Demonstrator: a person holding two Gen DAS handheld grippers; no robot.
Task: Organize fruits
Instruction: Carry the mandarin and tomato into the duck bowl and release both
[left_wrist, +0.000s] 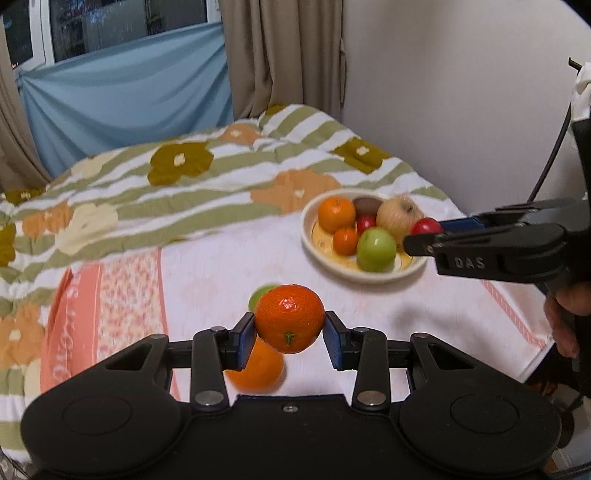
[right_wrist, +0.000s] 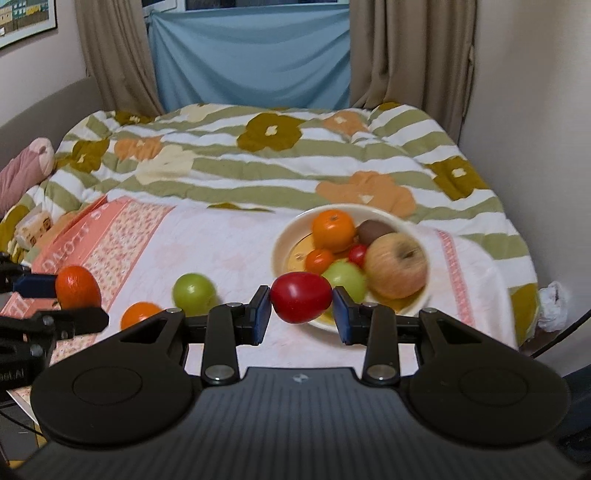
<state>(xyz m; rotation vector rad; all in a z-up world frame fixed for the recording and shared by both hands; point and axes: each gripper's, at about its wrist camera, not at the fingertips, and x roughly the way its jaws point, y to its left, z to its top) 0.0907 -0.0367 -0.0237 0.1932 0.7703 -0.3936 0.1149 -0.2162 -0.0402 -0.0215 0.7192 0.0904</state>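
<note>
My left gripper (left_wrist: 290, 326) is shut on a mandarin orange (left_wrist: 290, 317) and holds it above the pink cloth; it also shows in the right wrist view (right_wrist: 78, 288). My right gripper (right_wrist: 301, 308) is shut on a red fruit (right_wrist: 301, 297), held just in front of the cream bowl (right_wrist: 280, 247); the fruit also shows in the left wrist view (left_wrist: 426, 226). The bowl (left_wrist: 308, 236) holds an orange (left_wrist: 336, 213), a pale apple (right_wrist: 397, 266), a green apple (left_wrist: 376, 249), a kiwi (right_wrist: 373, 230) and small fruits.
A loose green apple (right_wrist: 194, 291) and an orange (right_wrist: 138, 314) lie on the pink cloth (right_wrist: 221, 251), left of the bowl. A flowered striped quilt (right_wrist: 258, 162) lies behind. The wall is close on the right; curtains and a blue sheet are at the back.
</note>
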